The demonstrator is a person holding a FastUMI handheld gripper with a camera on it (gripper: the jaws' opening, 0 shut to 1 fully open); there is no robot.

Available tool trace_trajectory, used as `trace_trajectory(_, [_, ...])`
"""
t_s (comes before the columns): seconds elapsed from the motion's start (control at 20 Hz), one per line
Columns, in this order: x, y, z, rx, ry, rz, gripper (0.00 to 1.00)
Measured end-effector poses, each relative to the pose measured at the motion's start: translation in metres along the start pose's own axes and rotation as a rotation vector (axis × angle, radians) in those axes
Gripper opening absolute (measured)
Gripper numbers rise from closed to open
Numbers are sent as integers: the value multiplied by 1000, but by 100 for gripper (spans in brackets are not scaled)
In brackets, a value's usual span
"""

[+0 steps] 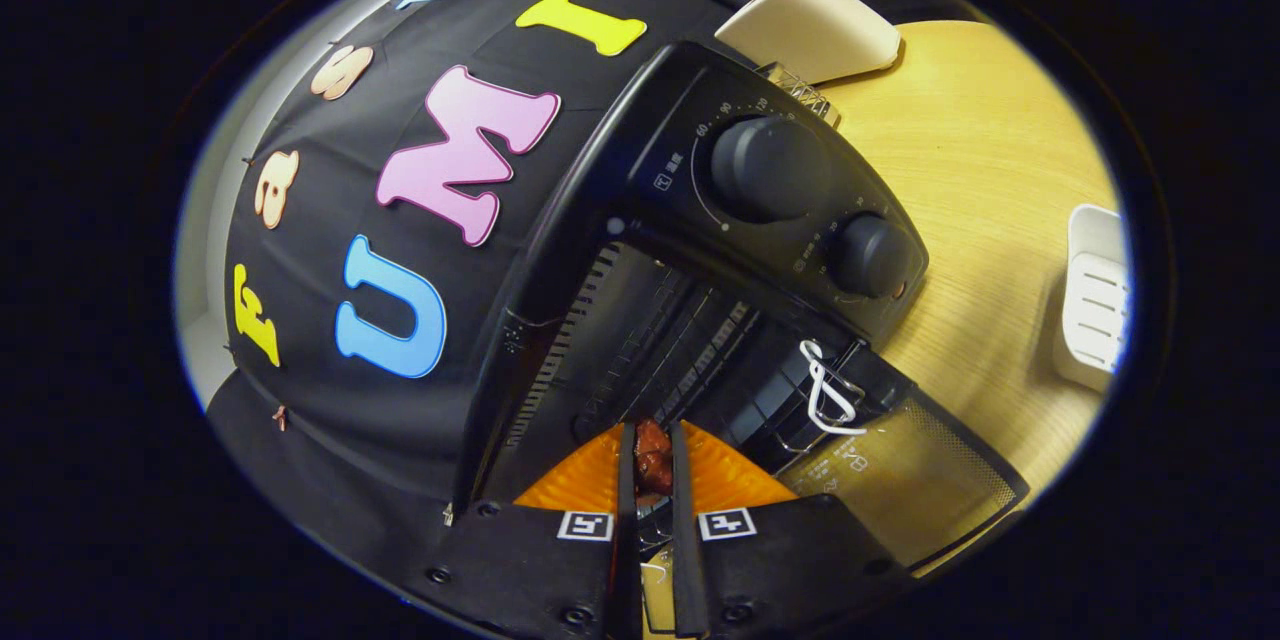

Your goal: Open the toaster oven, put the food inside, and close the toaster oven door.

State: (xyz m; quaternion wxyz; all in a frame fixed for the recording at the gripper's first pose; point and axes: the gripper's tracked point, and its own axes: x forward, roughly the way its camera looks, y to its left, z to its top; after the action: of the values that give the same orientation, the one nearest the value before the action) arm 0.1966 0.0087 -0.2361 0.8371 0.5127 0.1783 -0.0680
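Gripper view, tilted hard: black toaster oven (700, 250) with its door open sits on a light wooden surface (990, 170). Its glass door (900, 480) hangs folded down off the front, lying toward the surface, with a white-and-wire handle loop (828, 390) at the hinge side near the cavity. The control panel carries two round black knobs, a larger one (768, 168) and a smaller one (870, 256) beside it. The dark cavity shows wire rack bars (660, 340) and slotted side walls.

The hand-held gripper (653, 480) points straight into the oven mouth; its fingers are drawn close together, clamped on a small reddish-brown piece of food (653, 460) that sits between the fingertips. The food is right at the front edge of the oven cavity, just ahead of the rack; cannot tell whether it touches the rack. Orange ribbed pieces (585, 480) flank the fingers on both sides.

Beyond the oven, past its top corner, a cream rounded-square plate or tray (810, 25) rests on the surface, with a bit of wire rack (805, 92) showing between it and the oven. On the far side of the control panel from the cavity, well apart from the oven, a white slotted plastic holder (1092, 295) sits on the surface.
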Motion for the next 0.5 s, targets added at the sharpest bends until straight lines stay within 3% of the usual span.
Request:
trace_trajectory(0.2, [-2,-5,-2,-94,-6,-32,20])
trace_trajectory(0.3, [-5,-7,4,-172,-5,-51,30])
trace_trajectory(0.45, [-12,5,7,-299,1,-30,99])
trace_trajectory(0.5, [-16,7,10,-337,4,-28,99])
